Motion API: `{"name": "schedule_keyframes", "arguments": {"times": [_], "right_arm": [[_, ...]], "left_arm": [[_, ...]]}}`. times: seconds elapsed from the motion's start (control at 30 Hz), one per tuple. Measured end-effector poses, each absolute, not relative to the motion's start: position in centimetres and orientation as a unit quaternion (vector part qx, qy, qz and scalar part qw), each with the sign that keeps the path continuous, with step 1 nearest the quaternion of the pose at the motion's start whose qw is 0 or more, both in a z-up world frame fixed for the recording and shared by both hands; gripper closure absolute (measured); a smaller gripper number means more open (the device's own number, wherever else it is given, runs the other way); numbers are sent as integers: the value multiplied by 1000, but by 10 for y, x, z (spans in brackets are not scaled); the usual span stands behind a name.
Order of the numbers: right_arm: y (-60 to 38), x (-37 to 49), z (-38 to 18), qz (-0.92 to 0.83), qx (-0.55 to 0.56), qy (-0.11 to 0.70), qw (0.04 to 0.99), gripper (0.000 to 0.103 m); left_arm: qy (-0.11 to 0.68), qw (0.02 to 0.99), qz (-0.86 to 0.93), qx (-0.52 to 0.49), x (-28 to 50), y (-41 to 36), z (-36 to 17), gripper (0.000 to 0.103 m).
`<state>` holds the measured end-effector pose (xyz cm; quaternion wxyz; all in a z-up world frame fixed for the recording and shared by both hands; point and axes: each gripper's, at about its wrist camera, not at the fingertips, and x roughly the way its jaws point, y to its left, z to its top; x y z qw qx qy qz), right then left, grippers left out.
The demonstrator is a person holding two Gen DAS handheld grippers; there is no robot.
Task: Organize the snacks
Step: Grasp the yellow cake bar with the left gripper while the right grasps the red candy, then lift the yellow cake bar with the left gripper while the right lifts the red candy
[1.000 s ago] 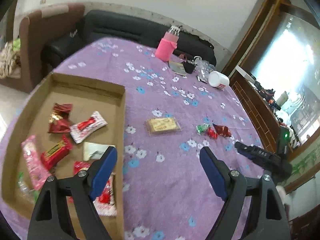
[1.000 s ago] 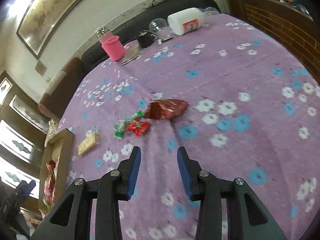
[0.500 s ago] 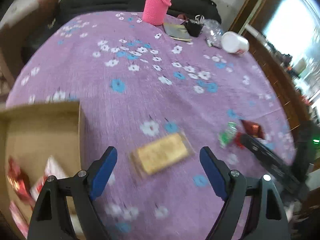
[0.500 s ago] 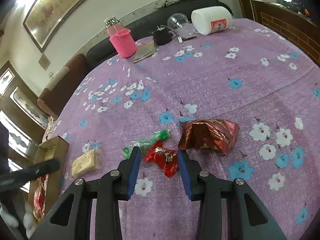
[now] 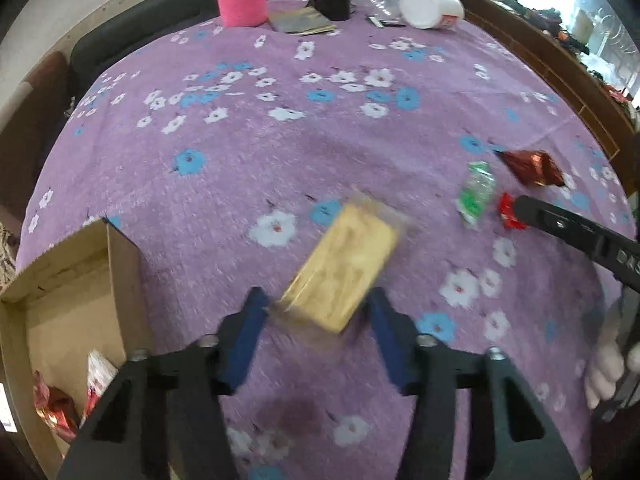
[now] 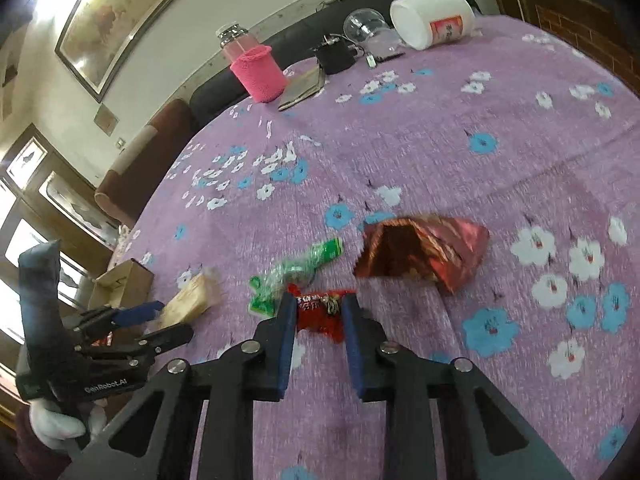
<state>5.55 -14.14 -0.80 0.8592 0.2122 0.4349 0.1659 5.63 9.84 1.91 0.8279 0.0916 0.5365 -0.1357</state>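
Left gripper [image 5: 316, 310]: jaws wide, straddling biscuit pack [image 5: 344, 266] end
Right gripper [image 6: 316, 312]: narrow gap around red candy [image 6: 320, 314], grip unclear
Box [image 5: 120, 276]: left of biscuit pack

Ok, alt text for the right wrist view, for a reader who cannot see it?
The right gripper has its blue jaws on either side of a red candy wrapper on a purple floral tablecloth, with a green wrapper and a dark red foil packet just beyond. At left, the left gripper reaches a yellow wrapped biscuit pack.

biscuit pack [image 5: 342, 270] right of box [image 5: 120, 272] (candies [image 5: 476, 194] farther right)
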Motion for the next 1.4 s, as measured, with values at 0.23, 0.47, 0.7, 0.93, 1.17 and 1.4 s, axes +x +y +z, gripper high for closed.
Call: {"name": "schedule_keyframes", "arguments": {"times": [0.23,0.47,0.7,0.93,1.17,1.4], "right_arm": [[-148,53,-7,171,232,435,853,79],[-149,53,-9,164,235,441,851,78],[-137,51,-5,155,190,436,866,77],[-128,50,-2,151,146,434,876,78],[-134,39,13,158,154,398,890,93],[-155,36,19,183,229,368,883,92]], "left_arm": [[531,832,-139,86,42,93,26,61],[501,850,-125,107,36,89,41,39],[498,845,-109,162,57,62,19,38],[488,853,-111,147,52,57,18,71],[458,875,-136,78,7,77,52,94],[437,888,-140,22,-29,101,76,94]]}}
